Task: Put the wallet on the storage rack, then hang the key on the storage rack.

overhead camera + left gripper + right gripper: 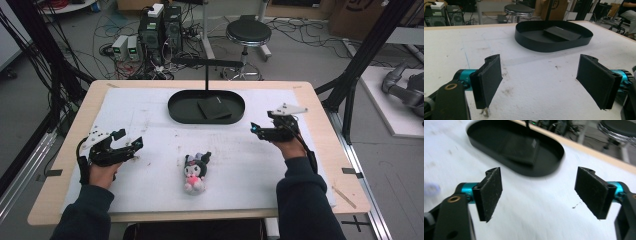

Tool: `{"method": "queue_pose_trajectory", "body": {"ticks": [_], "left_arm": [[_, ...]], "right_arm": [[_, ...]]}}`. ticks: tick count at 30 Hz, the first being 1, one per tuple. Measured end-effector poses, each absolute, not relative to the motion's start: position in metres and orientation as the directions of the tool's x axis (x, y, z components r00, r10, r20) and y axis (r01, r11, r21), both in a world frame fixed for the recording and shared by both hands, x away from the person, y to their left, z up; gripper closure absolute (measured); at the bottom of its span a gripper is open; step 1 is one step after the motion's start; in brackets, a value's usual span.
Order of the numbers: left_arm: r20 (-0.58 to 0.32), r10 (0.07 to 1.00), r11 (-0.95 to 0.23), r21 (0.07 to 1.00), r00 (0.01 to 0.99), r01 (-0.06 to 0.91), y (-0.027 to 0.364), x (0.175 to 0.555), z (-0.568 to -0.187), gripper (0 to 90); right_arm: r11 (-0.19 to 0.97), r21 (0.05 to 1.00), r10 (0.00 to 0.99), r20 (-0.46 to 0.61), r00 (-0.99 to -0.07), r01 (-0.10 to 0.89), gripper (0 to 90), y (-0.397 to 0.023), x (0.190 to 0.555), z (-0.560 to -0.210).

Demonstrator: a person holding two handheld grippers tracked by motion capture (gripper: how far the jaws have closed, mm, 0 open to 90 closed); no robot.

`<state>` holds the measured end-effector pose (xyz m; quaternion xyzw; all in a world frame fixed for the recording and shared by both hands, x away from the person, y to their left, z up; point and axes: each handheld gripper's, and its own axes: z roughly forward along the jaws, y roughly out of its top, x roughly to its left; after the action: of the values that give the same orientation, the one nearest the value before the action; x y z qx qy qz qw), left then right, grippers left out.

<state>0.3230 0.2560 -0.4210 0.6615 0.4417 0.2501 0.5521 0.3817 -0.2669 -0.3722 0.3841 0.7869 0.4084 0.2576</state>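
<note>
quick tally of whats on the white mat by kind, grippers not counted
Black oval tray: 1
Flat black rectangular block lying in the tray: 1
Small plush doll with black ears and pink front: 1
Total: 3

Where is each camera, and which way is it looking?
High view: above the table, looking down at the plush; both forearms and hand-held grippers show.
Left gripper view: rides the left hand-held gripper, facing the tray; open jaws show.
Right gripper view: rides the right hand-held gripper, facing the tray; open jaws show.
All share the tray.
</note>
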Motion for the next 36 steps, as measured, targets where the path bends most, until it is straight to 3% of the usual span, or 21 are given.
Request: {"method": "queue_pose_trajectory", "body": {"ticks": [4,18,36], "left_arm": [[-0.155,0.856,-0.006,0.951,0.493,0.31,0.251,0.325,-0.421,19.9],[-0.135,0.84,-0.037,0.952,0.525,0.304,0.235,0.326,-0.42,19.8],[-0.153,0.775,-0.095,0.931,0.613,0.353,0.208,0.325,-0.421,23.1]], "right_arm": [[0.34,0.847,0.841,-0.08,-0.535,0.408,22.1,-0.286,0.365,-0.388],[0.31,0.845,0.878,-0.079,-0.472,0.435,22.1,-0.305,0.361,-0.395],[0.318,0.842,0.877,-0.087,-0.473,0.435,22.5,-0.305,0.36,-0.398]]}}
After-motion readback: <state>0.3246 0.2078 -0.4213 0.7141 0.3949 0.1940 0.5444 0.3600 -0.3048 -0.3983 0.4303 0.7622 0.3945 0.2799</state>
